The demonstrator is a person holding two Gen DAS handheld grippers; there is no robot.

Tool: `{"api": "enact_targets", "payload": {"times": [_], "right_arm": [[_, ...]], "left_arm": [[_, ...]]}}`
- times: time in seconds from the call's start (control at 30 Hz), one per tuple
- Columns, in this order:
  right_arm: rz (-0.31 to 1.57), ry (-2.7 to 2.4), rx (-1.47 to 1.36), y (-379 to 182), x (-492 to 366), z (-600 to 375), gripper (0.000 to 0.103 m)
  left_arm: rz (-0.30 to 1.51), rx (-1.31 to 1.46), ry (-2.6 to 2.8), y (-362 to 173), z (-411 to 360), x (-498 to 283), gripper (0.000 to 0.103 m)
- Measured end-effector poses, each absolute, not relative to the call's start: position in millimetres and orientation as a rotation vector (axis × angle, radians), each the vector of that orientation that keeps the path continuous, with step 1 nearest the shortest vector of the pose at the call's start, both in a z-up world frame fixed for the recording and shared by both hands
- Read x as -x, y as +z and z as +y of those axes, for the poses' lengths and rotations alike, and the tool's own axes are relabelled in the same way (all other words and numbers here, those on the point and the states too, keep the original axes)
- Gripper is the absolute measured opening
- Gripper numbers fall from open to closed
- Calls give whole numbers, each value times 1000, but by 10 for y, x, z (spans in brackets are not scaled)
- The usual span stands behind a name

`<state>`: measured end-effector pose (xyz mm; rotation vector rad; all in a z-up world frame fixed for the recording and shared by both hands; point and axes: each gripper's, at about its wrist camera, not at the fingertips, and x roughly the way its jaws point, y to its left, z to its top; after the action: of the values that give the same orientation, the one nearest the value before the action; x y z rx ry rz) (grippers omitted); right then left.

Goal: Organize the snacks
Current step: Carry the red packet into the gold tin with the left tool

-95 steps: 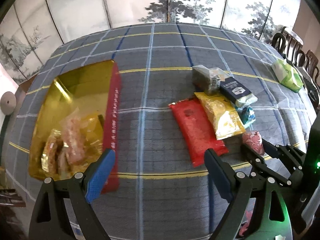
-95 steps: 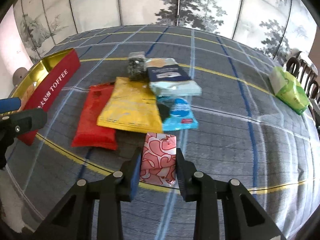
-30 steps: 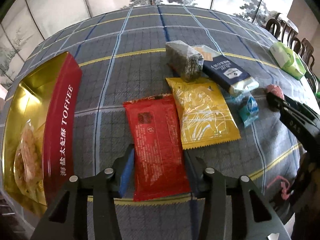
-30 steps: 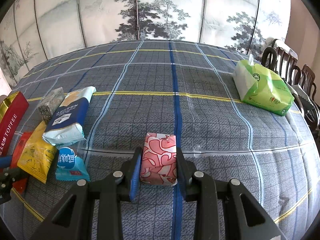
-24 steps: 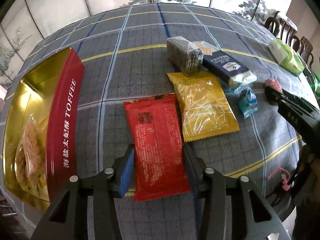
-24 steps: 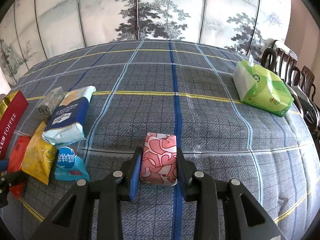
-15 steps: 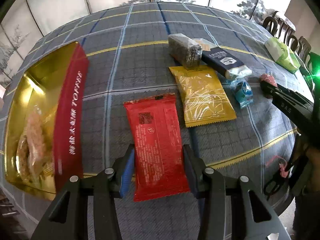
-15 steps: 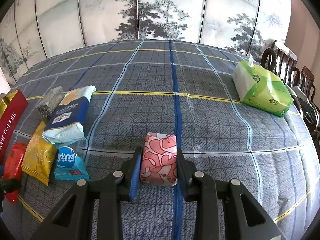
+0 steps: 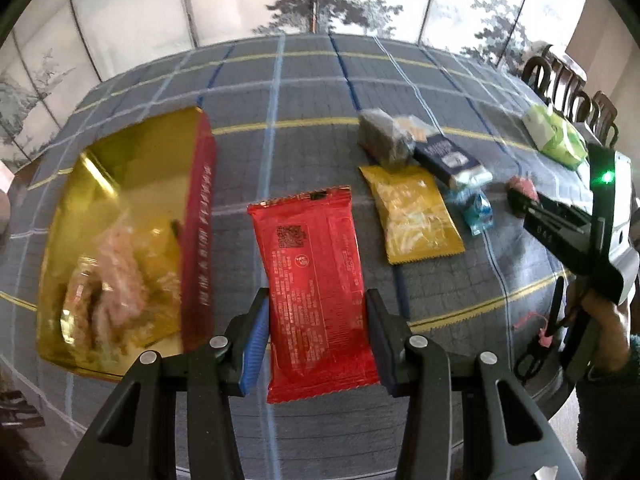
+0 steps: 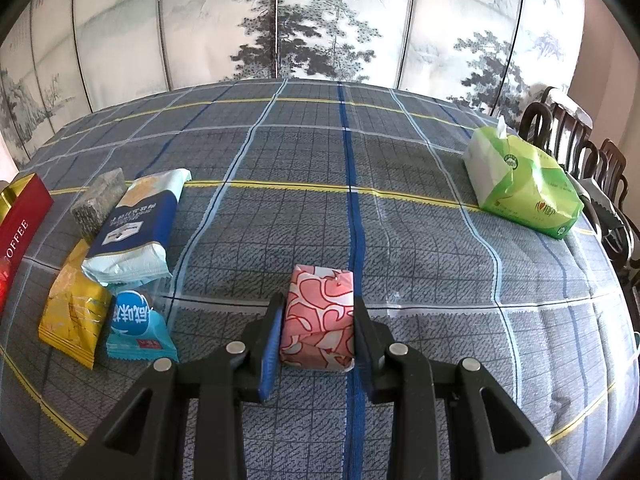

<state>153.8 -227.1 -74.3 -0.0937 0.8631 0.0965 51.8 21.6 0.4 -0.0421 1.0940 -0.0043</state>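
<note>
Step in hand: carrying snacks toward gold tin (image 9: 120, 184). Left gripper (image 9: 316, 340) clamps red packet (image 9: 316, 280), which appears lifted above tablecloth (image 9: 304, 88); long axis runs along fingers, pointing away from camera. Right gripper (image 10: 316, 336) clamps pink wrapped snack (image 10: 318, 320). Next move probably needs swing left over tin, then release.

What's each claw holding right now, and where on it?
The left claw grips the red snack packet across its long side edges near the lower end. The right claw clamps the pink patterned packet by its two opposite sides.
</note>
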Motion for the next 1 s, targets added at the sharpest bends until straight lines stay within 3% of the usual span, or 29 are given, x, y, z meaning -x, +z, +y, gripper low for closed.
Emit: {"api": "enact_targets", "payload": {"times": [0.47, 1.0], "right_arm": [[862, 95, 98, -744, -1537, -2272, 32], [859, 87, 115, -711, -1516, -2274, 32]], "left_arm": [[1009, 108, 230, 326, 1234, -414, 42], [1080, 132, 346, 11, 1889, -253, 42]]}}
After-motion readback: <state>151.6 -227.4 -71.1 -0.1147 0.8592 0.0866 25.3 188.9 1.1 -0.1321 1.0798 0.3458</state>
